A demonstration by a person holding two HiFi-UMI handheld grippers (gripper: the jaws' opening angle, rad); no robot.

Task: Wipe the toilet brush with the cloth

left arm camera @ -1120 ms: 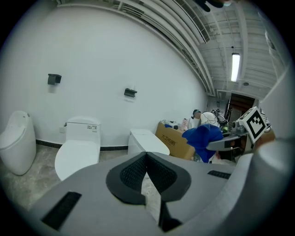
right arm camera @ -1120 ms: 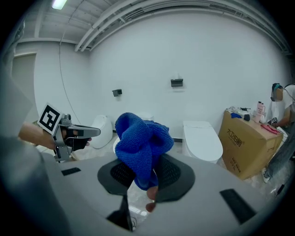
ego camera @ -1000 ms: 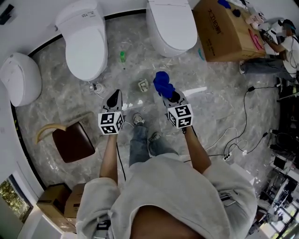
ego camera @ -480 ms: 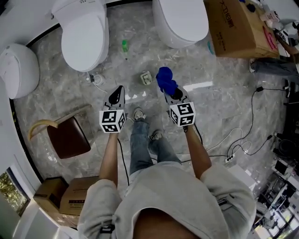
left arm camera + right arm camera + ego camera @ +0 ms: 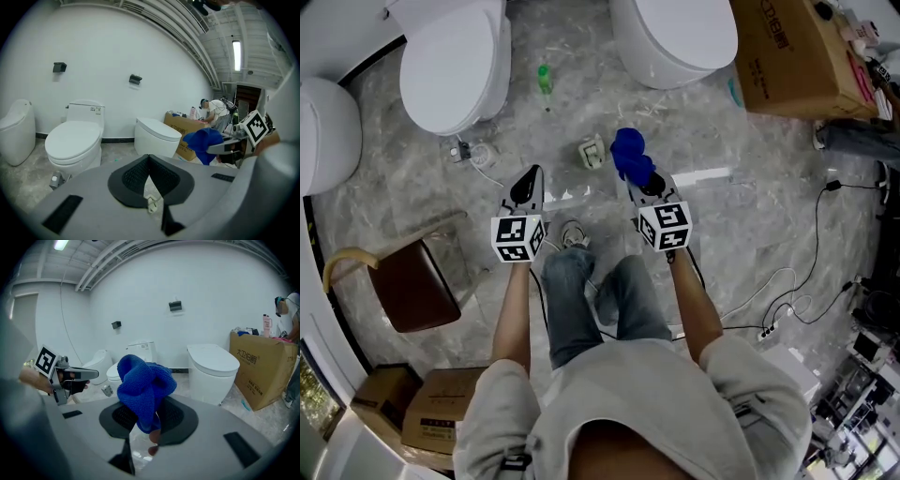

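- The right tool clamps a bunched blue cloth above the marble floor.
- The left tool has its jaws pressed together, with nothing between them.

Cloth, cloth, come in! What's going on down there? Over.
Left claw shut, empty. Right claw shut on cloth, bunched up. No brush in sight.

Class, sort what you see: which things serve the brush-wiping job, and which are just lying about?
For the job: blue cloth, right gripper holding it, left gripper.
Lying about: toilets, cardboard box, brown stool, green bottle.
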